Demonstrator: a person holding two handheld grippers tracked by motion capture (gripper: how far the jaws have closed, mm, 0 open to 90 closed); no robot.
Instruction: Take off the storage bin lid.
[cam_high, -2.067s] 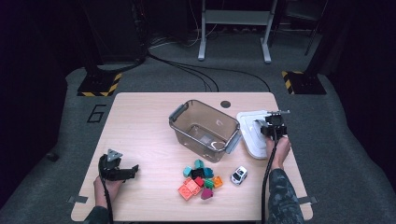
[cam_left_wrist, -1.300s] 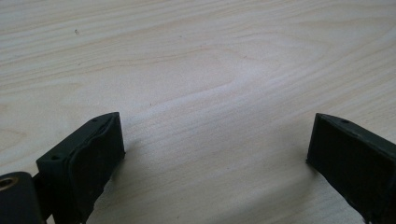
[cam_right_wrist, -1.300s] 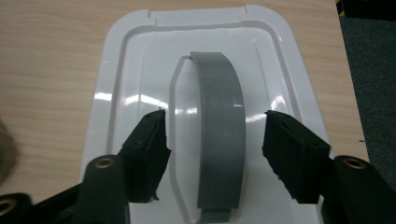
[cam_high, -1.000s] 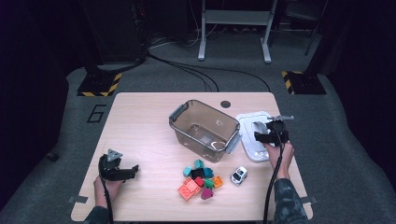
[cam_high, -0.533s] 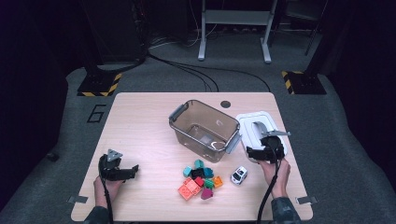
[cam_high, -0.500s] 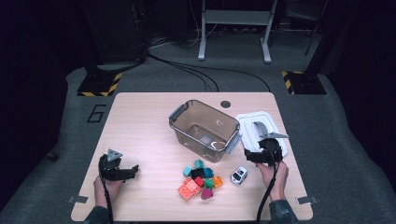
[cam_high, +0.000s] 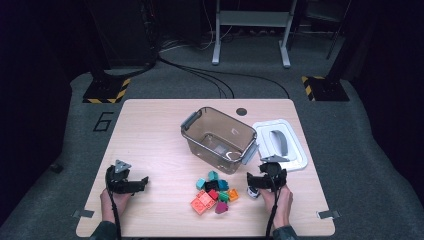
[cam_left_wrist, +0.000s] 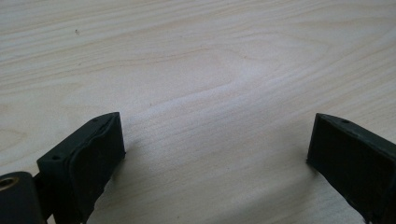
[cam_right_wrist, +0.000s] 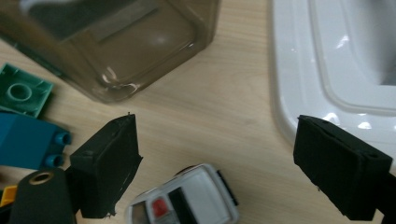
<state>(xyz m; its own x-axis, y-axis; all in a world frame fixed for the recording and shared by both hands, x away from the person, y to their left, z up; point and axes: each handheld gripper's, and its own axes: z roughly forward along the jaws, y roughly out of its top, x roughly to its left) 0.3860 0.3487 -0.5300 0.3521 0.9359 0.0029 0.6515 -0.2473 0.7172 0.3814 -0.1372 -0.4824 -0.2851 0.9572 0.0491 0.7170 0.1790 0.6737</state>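
The right gripper (cam_high: 254, 183) hangs over the small white toy car (cam_right_wrist: 184, 199) near the front right part of the table (cam_high: 150, 130), its jaws spread wide and just opened further, with the car's roof low between them and neither pad touching it. This looks like the approach to a pickup: the toys are to go into the clear plastic bin (cam_high: 220, 139) that stands open near the middle of the table, its white lid (cam_high: 280, 145) lying flat beside it toward the right edge. The car sits just in front of the bin's near right corner, next to the heap of coloured building blocks (cam_high: 212, 192). The next move probably calls for lowering the right gripper until the pads flank the car's sides, then closing squarely so it does not roll away. The left gripper (cam_high: 141, 182) rests low over bare wood near the front left corner, jaws apart and holding nothing.
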